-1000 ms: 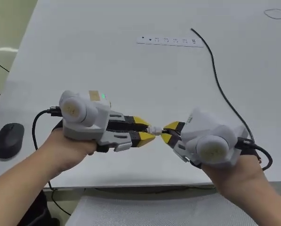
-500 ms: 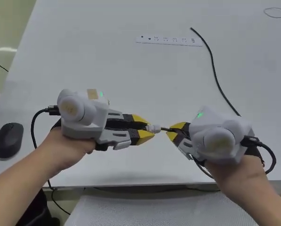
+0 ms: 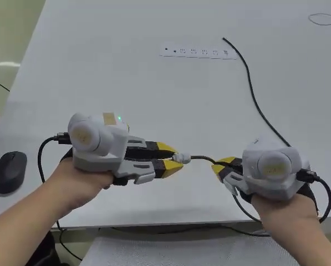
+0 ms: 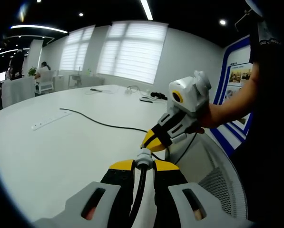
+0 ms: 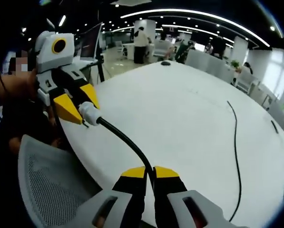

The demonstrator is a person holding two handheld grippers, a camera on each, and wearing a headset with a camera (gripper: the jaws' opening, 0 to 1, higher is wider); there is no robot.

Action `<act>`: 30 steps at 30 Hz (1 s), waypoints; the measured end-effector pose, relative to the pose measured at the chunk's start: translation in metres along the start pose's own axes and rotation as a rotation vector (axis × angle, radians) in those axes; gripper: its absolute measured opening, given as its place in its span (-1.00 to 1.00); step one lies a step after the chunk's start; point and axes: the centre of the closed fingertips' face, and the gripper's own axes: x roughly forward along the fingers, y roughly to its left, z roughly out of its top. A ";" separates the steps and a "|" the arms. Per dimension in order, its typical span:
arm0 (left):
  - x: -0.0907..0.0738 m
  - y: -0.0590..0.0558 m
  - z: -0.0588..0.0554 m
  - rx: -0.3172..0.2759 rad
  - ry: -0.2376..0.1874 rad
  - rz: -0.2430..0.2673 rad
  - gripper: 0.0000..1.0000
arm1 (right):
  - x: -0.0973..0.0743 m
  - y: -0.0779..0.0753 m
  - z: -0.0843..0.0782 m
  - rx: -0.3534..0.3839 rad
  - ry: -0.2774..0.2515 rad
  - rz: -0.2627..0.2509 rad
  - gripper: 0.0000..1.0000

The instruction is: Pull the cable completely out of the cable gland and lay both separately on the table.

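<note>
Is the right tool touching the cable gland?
Apart. The right gripper view shows the right tool shut on the cable, with a stretch of cable between it and the cable gland.

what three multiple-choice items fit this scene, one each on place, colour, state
1. Where on the table is the mouse? A near its left edge B far right C between the grippers
2. The cable gland is: A black B white C yellow
3. The cable is: A lying on the table B coiled C held in air, one end in the gland
Answers: 1 A, it lies at the head view's left; 2 B, white between the left gripper's fingers; 3 C, it spans from gland to the shut right gripper.
</note>
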 end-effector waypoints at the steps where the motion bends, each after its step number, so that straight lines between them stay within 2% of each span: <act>1: 0.001 0.000 0.000 0.000 0.000 -0.001 -0.71 | 0.001 -0.003 -0.004 0.017 0.003 -0.009 -1.00; 10: 0.003 -0.003 0.000 0.006 -0.001 -0.011 -0.71 | 0.006 -0.018 -0.034 0.210 0.051 -0.026 -1.00; 15: 0.003 -0.003 -0.001 0.007 -0.001 -0.012 -0.71 | 0.006 -0.019 -0.036 0.252 0.050 -0.027 -1.00; 24: 0.000 -0.001 0.000 -0.001 -0.008 -0.001 -0.71 | 0.001 -0.017 -0.031 0.207 0.032 -0.022 -0.97; 26: -0.002 0.001 0.000 -0.001 -0.006 0.008 -0.71 | -0.001 -0.018 -0.029 0.178 0.024 -0.027 -0.97; 30: -0.003 0.002 0.001 -0.009 -0.011 0.016 -0.71 | -0.006 -0.015 -0.027 0.166 0.017 -0.005 -0.96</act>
